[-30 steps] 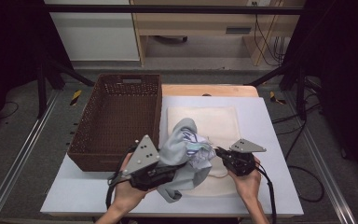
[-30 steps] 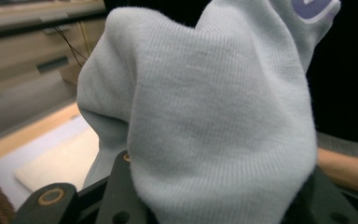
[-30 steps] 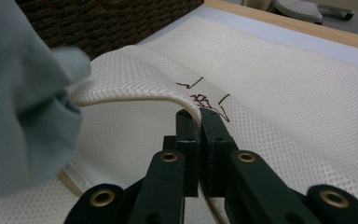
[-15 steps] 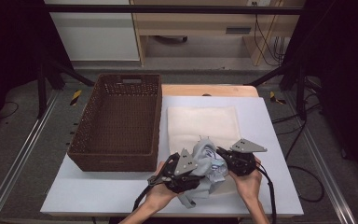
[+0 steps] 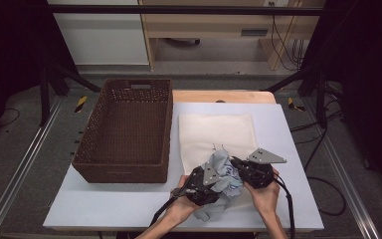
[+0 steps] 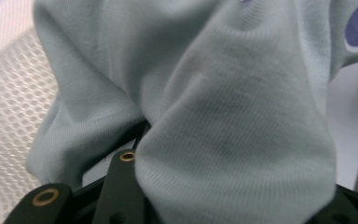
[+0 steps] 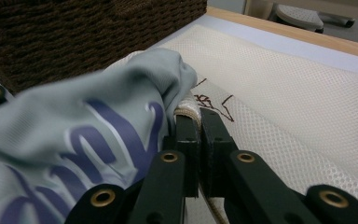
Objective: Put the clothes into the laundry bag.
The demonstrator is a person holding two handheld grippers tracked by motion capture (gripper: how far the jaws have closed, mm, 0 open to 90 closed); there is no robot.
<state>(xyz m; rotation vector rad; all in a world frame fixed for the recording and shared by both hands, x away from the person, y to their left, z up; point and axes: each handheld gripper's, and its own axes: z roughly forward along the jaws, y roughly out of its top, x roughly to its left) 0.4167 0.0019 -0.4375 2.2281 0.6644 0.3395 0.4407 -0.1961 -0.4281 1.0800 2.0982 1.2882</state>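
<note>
1. The right gripper (image 5: 238, 167) sits near the table's front edge, right of centre. In the right gripper view its jaws are pressed together, pinching the rim of a cream mesh bag (image 7: 303, 112).
2. The left gripper (image 5: 206, 185) lies just left of it, nearer the front edge. In the left gripper view the grey-green garment (image 6: 223, 116) bulges between its jaws and hides the pads, so a grip cannot be told.
3. That garment (image 5: 223, 174), bearing purple lettering (image 7: 102, 135), is bunched between the two grippers, touching both. Part of it lies over the front end of the mesh bag, and a fold hangs toward the table's front edge.
4. The mesh bag (image 5: 216, 132) lies flat on the white table (image 5: 104, 204), running from the grippers toward the back edge, about midway across.
5. A dark wicker basket (image 5: 124, 129) stands on the table's left half, just beside the bag's left edge, its near wall close to the left gripper.
6. The person's hands (image 5: 263, 196) come in over the front edge, a cable trailing from each gripper.
</note>
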